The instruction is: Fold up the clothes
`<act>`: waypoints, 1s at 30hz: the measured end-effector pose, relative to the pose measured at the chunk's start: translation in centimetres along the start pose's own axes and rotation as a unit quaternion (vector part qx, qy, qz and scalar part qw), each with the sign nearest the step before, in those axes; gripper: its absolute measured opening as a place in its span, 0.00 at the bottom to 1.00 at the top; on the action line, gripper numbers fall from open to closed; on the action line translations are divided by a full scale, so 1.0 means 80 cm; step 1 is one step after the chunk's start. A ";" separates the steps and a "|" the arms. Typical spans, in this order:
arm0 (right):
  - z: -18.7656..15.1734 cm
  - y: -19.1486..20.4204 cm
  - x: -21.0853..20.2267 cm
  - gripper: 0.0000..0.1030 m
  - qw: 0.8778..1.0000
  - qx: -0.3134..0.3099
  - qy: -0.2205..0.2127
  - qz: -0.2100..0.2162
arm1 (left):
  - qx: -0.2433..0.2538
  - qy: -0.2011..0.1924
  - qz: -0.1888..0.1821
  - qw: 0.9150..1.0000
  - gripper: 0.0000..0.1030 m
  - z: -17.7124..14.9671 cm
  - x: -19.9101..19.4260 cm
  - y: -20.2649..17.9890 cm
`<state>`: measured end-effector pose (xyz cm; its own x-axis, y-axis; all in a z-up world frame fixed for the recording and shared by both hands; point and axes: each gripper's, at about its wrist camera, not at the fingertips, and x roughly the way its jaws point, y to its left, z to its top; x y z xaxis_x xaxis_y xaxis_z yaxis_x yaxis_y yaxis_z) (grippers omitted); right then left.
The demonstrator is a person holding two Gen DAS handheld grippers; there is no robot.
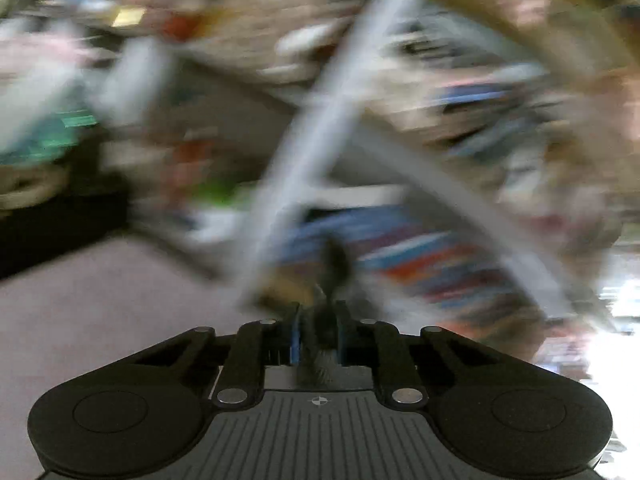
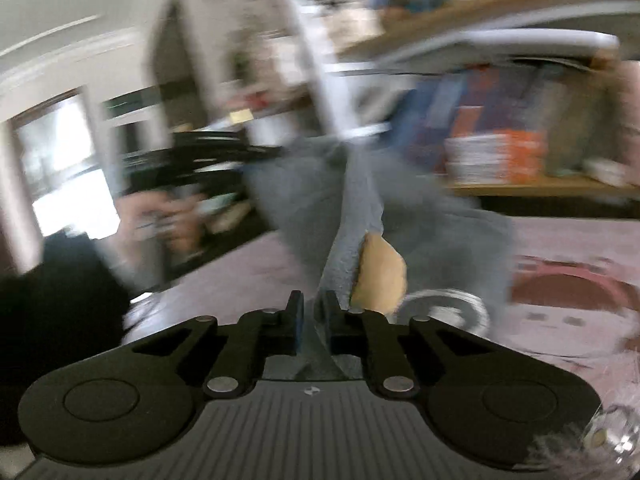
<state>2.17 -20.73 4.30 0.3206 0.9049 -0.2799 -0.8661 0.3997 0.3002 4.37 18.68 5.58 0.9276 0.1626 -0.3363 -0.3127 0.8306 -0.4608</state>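
Blurred bookshelf [image 2: 500,152] behind pink printed bedsheet [image 2: 560,312]; bright window [image 2: 68,184] at left.

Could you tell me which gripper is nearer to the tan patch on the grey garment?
Right. The right gripper pinches the grey garment beside the tan patch; the left gripper holds cloth farther off.

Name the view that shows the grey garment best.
Right wrist view: the grey garment runs out from the right gripper, shut on it. Left wrist view shows only a dark blurred strip of fabric in the left gripper.
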 end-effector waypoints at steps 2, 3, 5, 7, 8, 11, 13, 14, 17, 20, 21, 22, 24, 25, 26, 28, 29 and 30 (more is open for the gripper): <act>-0.007 0.017 0.013 0.11 0.999 -0.019 0.029 0.028 | -0.016 0.028 0.069 0.997 0.20 0.000 0.006 0.034; -0.011 0.023 0.019 0.12 0.998 -0.025 0.044 0.034 | -0.027 0.046 0.097 0.994 0.24 -0.002 0.011 0.053; -0.013 0.027 0.023 0.21 0.997 -0.027 0.053 0.039 | -0.047 0.081 0.149 0.984 0.25 -0.007 0.018 0.088; -0.013 0.026 0.023 0.31 0.998 -0.023 0.051 0.039 | -0.031 0.087 0.139 0.986 0.28 -0.015 0.004 0.082; -0.011 0.024 0.020 0.32 0.998 -0.017 0.044 0.037 | -0.023 0.090 0.135 0.986 0.32 -0.020 -0.003 0.079; -0.003 0.008 0.013 0.36 0.999 0.023 0.025 0.030 | 0.001 0.099 0.120 0.988 0.50 -0.032 -0.024 0.070; 0.001 -0.006 0.009 0.41 0.998 0.055 0.012 0.014 | 0.020 0.101 0.094 0.990 0.60 -0.039 -0.032 0.049; 0.003 -0.012 0.007 0.43 0.998 0.067 0.008 0.004 | 0.027 0.101 0.082 0.991 0.61 -0.042 -0.037 0.040; 0.005 -0.034 0.004 0.45 0.993 0.108 0.000 -0.048 | 0.028 0.100 0.079 0.991 0.63 -0.050 -0.045 0.034; 0.004 -0.056 -0.001 0.46 0.984 0.148 -0.007 -0.095 | 0.030 0.102 0.087 0.991 0.63 -0.057 -0.052 0.031; 0.003 -0.063 -0.004 0.46 0.981 0.161 -0.011 -0.109 | 0.038 0.109 0.091 0.989 0.63 -0.060 -0.050 0.030; 0.003 -0.067 -0.006 0.46 0.979 0.168 -0.015 -0.117 | 0.046 0.115 0.096 0.988 0.63 -0.064 -0.048 0.029; 0.002 -0.074 -0.011 0.49 0.975 0.178 -0.025 -0.128 | 0.055 0.128 0.096 0.986 0.63 -0.073 -0.042 0.028; 0.002 -0.075 -0.012 0.50 0.975 0.179 -0.027 -0.131 | 0.058 0.133 0.094 0.985 0.63 -0.076 -0.038 0.027; 0.002 -0.076 -0.013 0.50 0.974 0.179 -0.028 -0.133 | 0.061 0.137 0.090 0.985 0.63 -0.080 -0.034 0.027; 0.000 -0.076 -0.013 0.50 0.974 0.180 -0.026 -0.135 | 0.073 0.144 0.089 0.983 0.60 -0.087 -0.028 0.025; -0.001 -0.076 -0.012 0.50 0.974 0.180 -0.024 -0.135 | 0.083 0.147 0.090 0.981 0.60 -0.091 -0.024 0.023; -0.001 -0.075 -0.012 0.50 0.974 0.180 -0.023 -0.136 | 0.100 0.145 0.095 0.980 0.44 -0.093 -0.024 0.021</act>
<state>7.06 -24.01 2.68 0.5428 0.7610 -0.3553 -0.5591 0.6431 0.5233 0.55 15.81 -0.69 0.7498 0.1901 -0.6337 -0.4013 0.8922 -0.2071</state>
